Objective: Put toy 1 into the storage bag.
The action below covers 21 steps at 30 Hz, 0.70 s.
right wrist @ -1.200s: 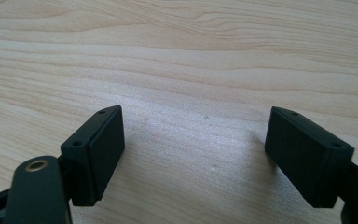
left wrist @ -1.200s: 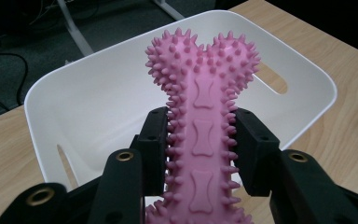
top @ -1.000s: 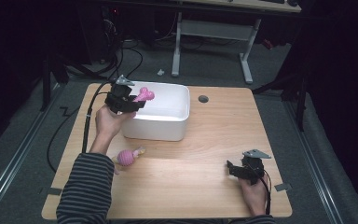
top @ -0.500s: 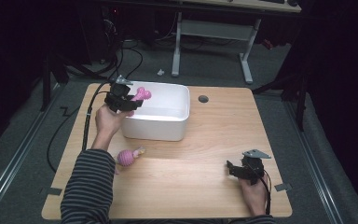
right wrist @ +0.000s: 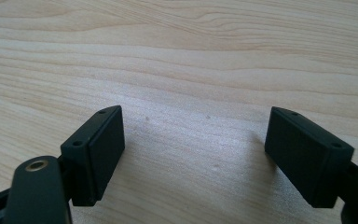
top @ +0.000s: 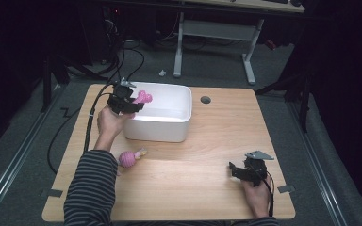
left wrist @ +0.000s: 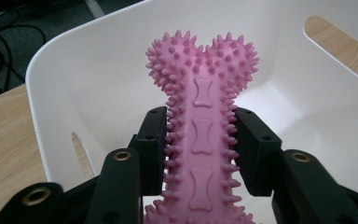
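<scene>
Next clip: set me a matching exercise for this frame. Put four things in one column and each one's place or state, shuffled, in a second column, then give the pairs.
Things
1. pink spiky rubber bone toy
2. white plastic bin
3. right gripper
4. pink ball toy with a pale tip

Places or states
A. lies on the wooden table, in front of the bin
B. clamped between the left gripper jaws, above the bin
C. jaws wide apart, nothing between them
D. stands on the table toward its far left side

Pairs: 1-B, 2-D, 3-C, 4-A
</scene>
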Tool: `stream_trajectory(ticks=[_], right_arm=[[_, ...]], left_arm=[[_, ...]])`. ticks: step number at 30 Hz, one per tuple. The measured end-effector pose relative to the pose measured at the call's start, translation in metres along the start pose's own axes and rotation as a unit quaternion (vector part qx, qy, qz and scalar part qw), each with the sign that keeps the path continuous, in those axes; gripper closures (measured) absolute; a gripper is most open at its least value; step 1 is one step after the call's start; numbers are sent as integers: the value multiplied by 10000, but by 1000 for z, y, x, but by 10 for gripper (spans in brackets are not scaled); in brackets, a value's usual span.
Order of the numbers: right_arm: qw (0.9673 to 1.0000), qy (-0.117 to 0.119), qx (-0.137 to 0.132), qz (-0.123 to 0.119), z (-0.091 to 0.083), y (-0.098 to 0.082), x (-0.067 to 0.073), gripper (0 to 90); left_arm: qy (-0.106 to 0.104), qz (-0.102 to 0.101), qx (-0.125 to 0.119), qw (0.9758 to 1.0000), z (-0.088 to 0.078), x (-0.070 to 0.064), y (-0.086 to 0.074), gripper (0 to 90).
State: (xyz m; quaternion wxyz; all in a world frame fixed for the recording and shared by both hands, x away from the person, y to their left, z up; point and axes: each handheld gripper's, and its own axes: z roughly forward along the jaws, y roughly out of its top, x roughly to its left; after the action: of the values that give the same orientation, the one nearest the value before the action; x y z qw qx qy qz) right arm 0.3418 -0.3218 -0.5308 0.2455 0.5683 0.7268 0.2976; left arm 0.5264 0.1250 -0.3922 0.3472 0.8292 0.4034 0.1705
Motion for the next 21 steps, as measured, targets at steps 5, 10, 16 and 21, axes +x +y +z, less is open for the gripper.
stream_trajectory(ticks=[5, 10, 16, 21], right_arm=[[10000, 2, 1, 3, 0, 0, 0, 199], [10000, 1, -2, -1, 0, 0, 0, 199], [10000, 6, 1, -1, 0, 0, 0, 199], [10000, 7, 1, -1, 0, 0, 0, 199]], left_arm=[[-66, -135, 61, 9999, 3, 2, -1, 569], [-80, -259, -111, 9996, -2, 2, 0, 529], [-80, -263, -222, 9994, -10, 0, 0, 450], [-141, -332, -560, 9978, -25, -2, -3, 400]])
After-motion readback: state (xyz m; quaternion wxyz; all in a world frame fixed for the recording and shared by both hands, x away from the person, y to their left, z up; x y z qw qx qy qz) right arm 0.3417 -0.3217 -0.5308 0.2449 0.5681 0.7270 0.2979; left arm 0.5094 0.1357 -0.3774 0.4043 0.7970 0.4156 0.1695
